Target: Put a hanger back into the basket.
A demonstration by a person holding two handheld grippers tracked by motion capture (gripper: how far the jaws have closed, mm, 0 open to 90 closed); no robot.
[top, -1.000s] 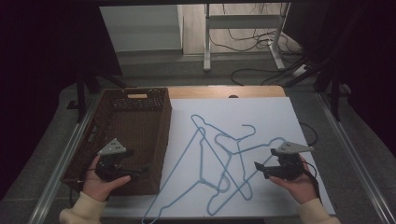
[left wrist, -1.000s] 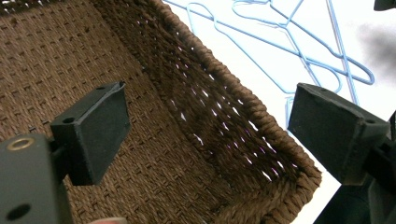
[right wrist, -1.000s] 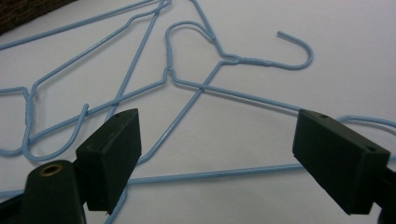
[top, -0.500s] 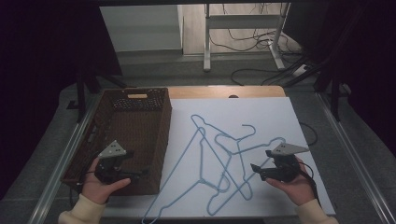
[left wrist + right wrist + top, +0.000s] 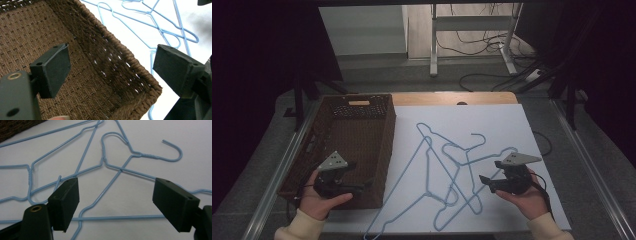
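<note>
the right claw [image 5: 485, 180] is hovering low over the white desk [image 5: 512, 125] with its jaws standing wide apart and holding nothing, and the tangle of blue wire hangers [image 5: 452, 170] is lying directly ahead of it and a little toward the basket side. in the right gripper view the nearest wires are already sitting between and just beyond the two black pads: one long straight bar [image 5: 117, 218] is running crosswise from pad to pad, close under the jaws, while a slanted arm of another hanger [image 5: 100, 197] is crossing it and leading away toward a hooked neck [image 5: 172, 151] farther out. so the long axis of the closest wire is lying across the claw's opening, not along it, which looks like the relation a pinch would depend on; the overlap of several hangers may mean that lifting one is going to drag others. the left claw [image 5: 368, 184] is also spread wide and empty, and it is sitting over the near corner of the brown woven basket [image 5: 357, 102], with the hangers off beyond the basket's rim [image 5: 130, 62] on its far side. the right hand [image 5: 524, 197] is clearly the nearer one to the pile, and the basket is lying well apart from the right claw, across the hangers.
</note>
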